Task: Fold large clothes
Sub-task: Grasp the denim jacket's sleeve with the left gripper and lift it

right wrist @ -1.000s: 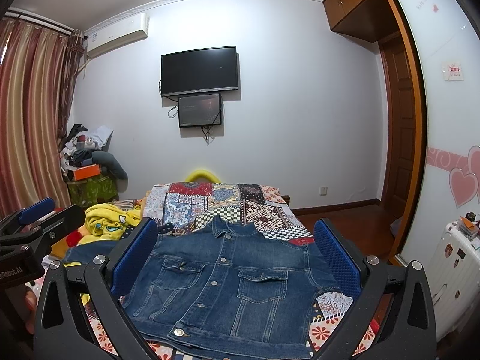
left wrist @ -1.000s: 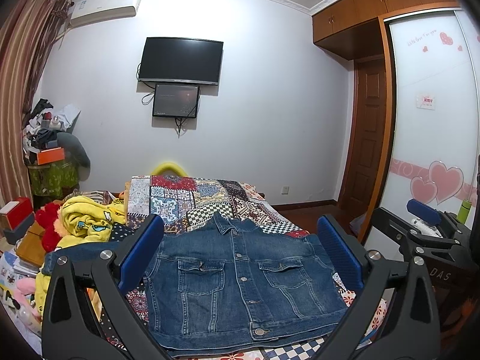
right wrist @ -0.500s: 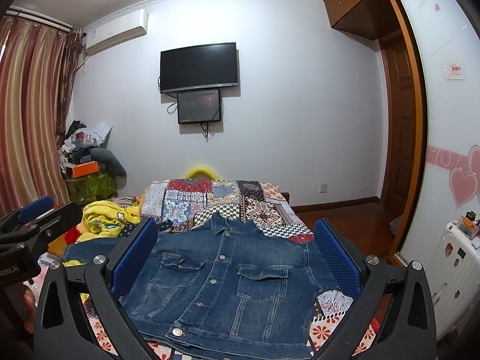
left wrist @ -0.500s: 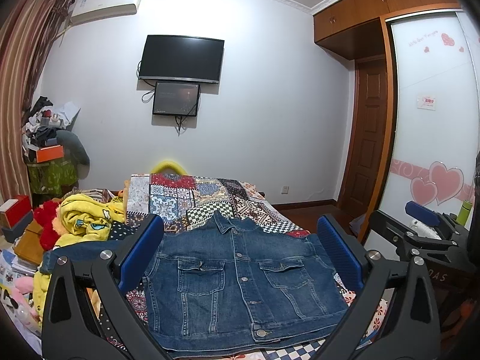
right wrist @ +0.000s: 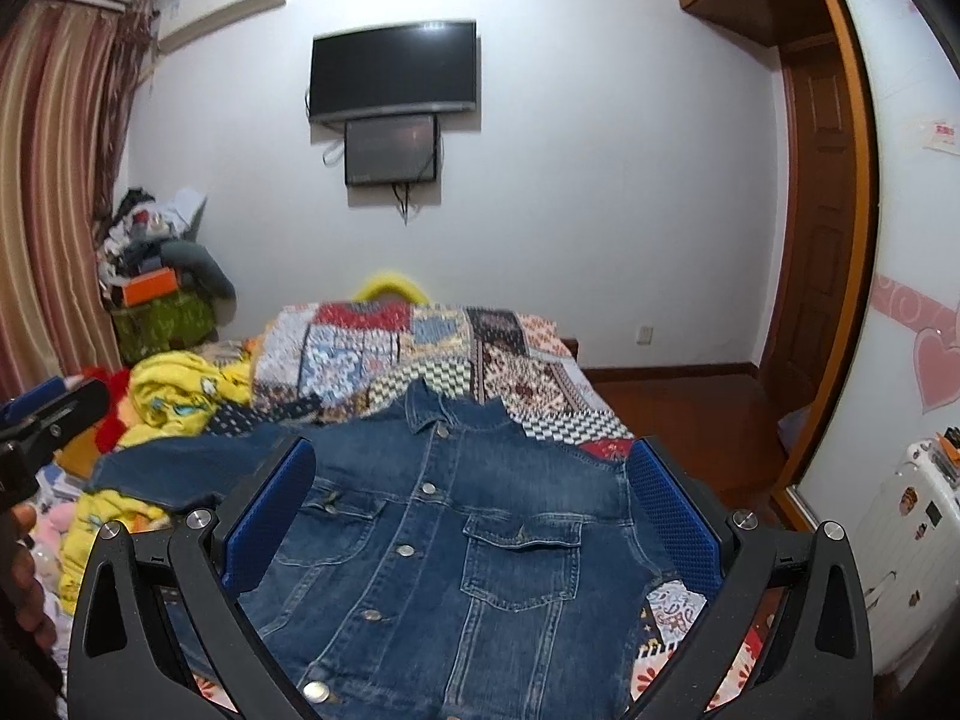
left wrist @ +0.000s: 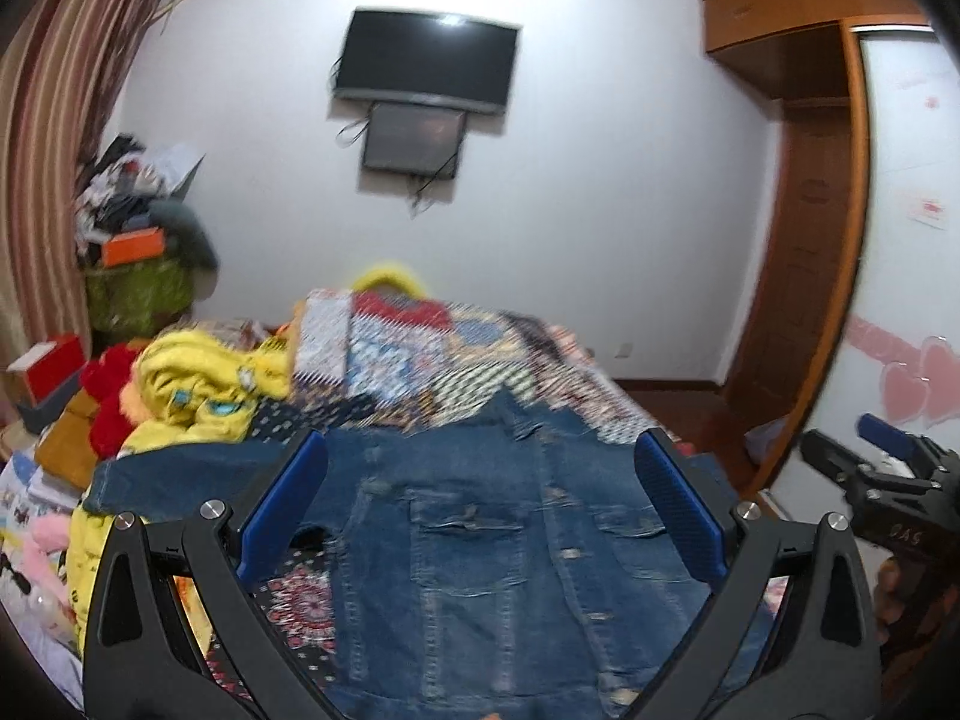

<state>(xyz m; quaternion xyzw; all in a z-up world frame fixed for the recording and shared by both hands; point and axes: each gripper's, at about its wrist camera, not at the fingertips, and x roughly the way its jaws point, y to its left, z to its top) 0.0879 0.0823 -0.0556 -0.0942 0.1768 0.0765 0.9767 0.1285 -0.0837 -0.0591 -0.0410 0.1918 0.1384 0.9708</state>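
Observation:
A blue denim jacket (left wrist: 492,546) lies flat, front up and buttoned, on the patchwork bedspread (left wrist: 432,354); its left sleeve (left wrist: 180,474) stretches out to the left. It also shows in the right wrist view (right wrist: 456,540). My left gripper (left wrist: 480,510) is open and empty, held above the jacket's lower half. My right gripper (right wrist: 468,510) is open and empty, also above the jacket. The right gripper shows at the right edge of the left wrist view (left wrist: 894,480), and the left gripper at the left edge of the right wrist view (right wrist: 48,420).
A heap of yellow and red clothes and soft toys (left wrist: 192,396) lies left of the jacket. A cluttered stand (right wrist: 162,300) is by the curtain. A TV (right wrist: 393,69) hangs on the far wall. A wardrobe and door (right wrist: 822,192) stand right; a white radiator (right wrist: 906,546) is near right.
Both grippers have tipped downward and moved a little toward the jacket; the left wrist view is blurred by motion. The jacket has not moved.

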